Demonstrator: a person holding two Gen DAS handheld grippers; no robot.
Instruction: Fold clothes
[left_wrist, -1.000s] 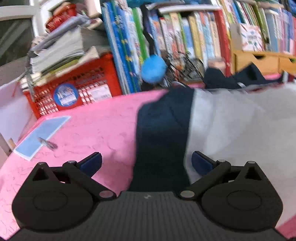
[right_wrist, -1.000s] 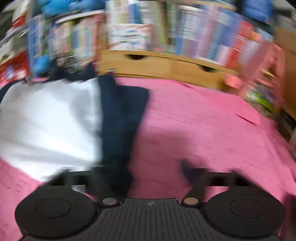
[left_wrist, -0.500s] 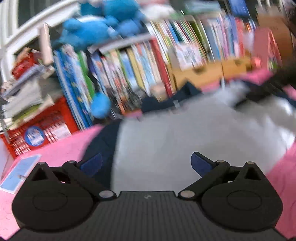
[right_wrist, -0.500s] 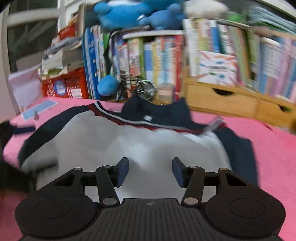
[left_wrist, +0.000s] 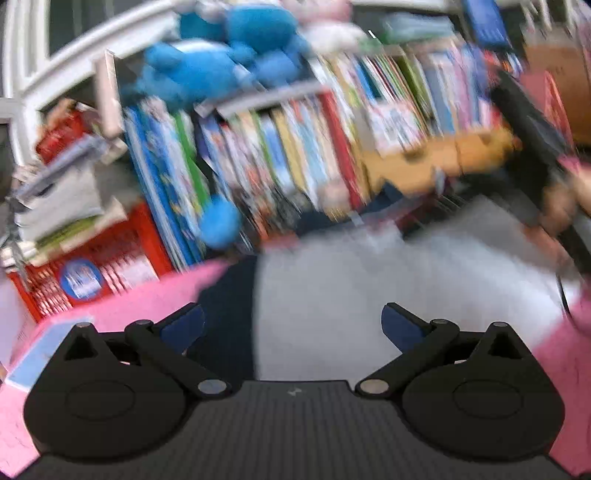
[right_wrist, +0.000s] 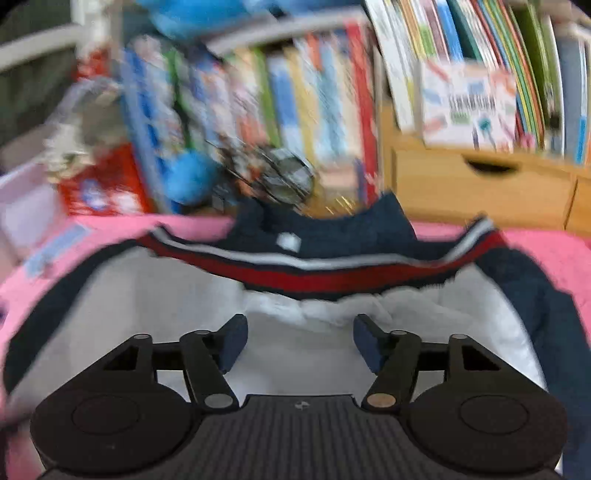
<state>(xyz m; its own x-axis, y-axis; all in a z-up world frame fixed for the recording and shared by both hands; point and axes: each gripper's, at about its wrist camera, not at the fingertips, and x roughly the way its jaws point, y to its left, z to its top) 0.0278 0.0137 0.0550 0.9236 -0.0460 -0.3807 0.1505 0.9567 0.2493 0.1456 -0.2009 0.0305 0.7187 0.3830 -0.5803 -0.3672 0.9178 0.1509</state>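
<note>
1. Right wrist view: right hand-held gripper (right_wrist: 300, 341), jaws opening, nothing gripped; shirt (right_wrist: 303, 354) lies flat beneath and ahead on pink desk (right_wrist: 554, 251), likely spread for folding.
2. Left hand-held gripper (left_wrist: 291, 326): wide open, empty, over the shirt's left edge.

one garment (right_wrist: 303, 354), two grippers, one red crate (left_wrist: 92, 266), perhaps two blue plush toys (left_wrist: 221, 70).

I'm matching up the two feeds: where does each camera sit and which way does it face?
Left wrist: on the left gripper, facing the jacket's navy side and the bookshelf; own open fingers show.
Right wrist: on the right gripper, jaws opening, nothing between them, facing the collar.
Shared: jacket, bookshelf, pink cover.
</note>
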